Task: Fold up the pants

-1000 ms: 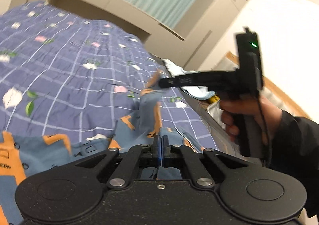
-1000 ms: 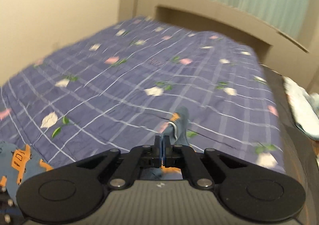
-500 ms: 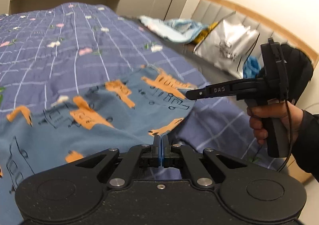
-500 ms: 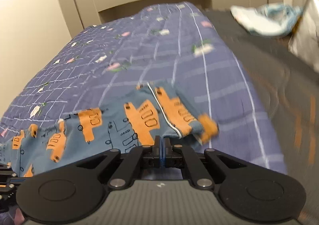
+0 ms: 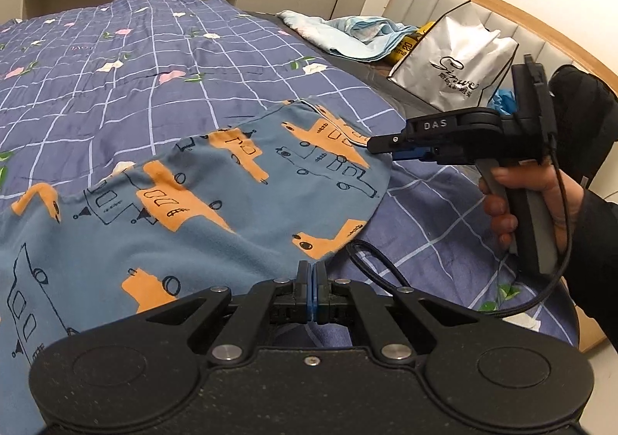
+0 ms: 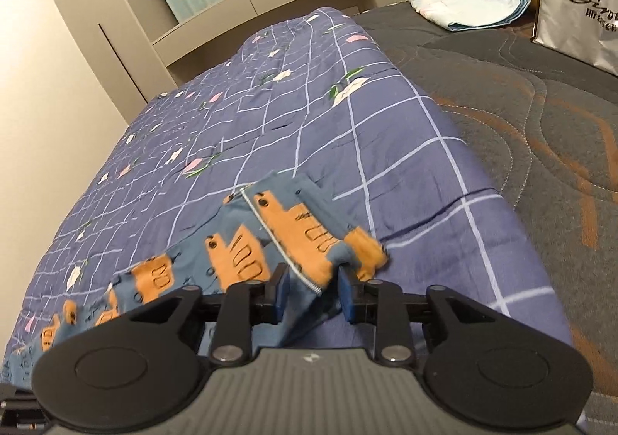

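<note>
left gripper (image 5: 313,276) clenched on pants (image 5: 185,203) hem | right gripper (image 6: 313,296) released, jaws apart around pants edge | pants on quilt (image 5: 116,60)

Even indoor light (fisheye-bent edges), slight blur.

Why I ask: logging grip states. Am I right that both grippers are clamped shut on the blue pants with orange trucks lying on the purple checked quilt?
Only the left gripper is shut on the blue pants. The right wrist view shows the right gripper open, cloth loose between its fingers.
</note>
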Available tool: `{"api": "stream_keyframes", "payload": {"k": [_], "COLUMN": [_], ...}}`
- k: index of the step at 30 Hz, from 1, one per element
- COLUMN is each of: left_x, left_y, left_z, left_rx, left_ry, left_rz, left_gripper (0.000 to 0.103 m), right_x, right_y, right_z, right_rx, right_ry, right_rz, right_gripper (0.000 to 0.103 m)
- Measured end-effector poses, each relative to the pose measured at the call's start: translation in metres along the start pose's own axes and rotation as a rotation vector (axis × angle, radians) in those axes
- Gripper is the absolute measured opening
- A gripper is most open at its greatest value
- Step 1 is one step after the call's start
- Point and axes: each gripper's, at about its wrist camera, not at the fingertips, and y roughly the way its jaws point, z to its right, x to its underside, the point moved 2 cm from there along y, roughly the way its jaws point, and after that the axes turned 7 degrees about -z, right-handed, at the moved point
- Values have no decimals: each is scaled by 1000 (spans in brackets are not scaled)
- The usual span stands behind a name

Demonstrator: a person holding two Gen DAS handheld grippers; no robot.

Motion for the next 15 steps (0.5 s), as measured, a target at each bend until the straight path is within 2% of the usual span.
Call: {"api": "stream_keyframes", "payload": {"k": [1, 2, 10, 15], "left_x": [-1, -2, -14, -8], "left_y": [0, 0, -1, 14], "left_z": [0, 1, 11, 9], "left_rx": [0, -1, 6, 7], "left_ry": [-3, -4, 11, -1], "left_rz": [2, 4, 50, 16], "left_gripper": [0, 0, 0, 0], "right_x": [-2, -4, -11, -5], "right_y": [2, 2, -20, -9], "right_z": [1, 0, -12, -8], "right_rx": [9, 16, 107, 156], "right_ry": [-1, -9, -102, -102], "right_rz": [7, 14, 142, 101], "right_gripper": [14, 10, 8, 8]}}
